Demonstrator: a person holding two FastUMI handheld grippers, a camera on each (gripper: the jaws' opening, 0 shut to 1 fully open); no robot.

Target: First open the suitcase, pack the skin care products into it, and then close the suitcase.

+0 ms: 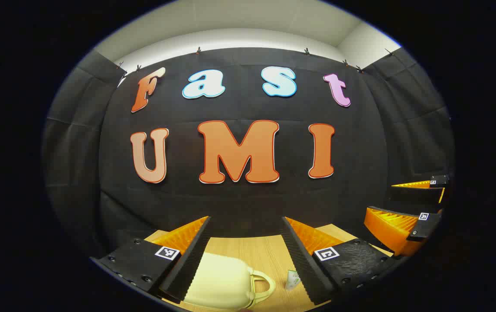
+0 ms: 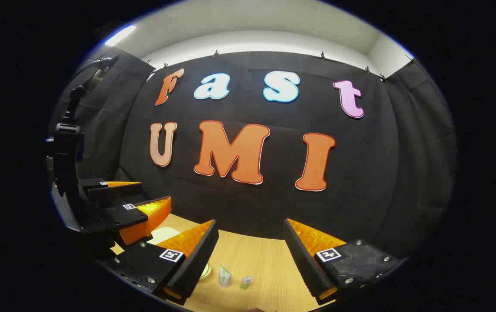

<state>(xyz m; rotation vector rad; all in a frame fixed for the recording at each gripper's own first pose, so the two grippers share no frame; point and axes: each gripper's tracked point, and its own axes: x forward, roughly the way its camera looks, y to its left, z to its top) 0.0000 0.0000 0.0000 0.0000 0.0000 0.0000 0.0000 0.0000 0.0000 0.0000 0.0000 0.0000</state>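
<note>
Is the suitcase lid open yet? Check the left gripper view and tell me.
No. The pale suitcase lies shut on the wooden table, handle toward the small tube, and the open left gripper hovers above it.

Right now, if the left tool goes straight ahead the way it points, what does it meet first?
Probably the booth's black cloth wall; the left tool points above the cream suitcase lying low on the table. Depth is unclear.

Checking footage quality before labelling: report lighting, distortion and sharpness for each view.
Left gripper view: even light, strong fisheye bending of the booth's edges; the cream suitcase and table are sharp, low in the picture. Right gripper view: a bright ceiling light glares at upper left; the small tubes are sharp but tiny.
</note>
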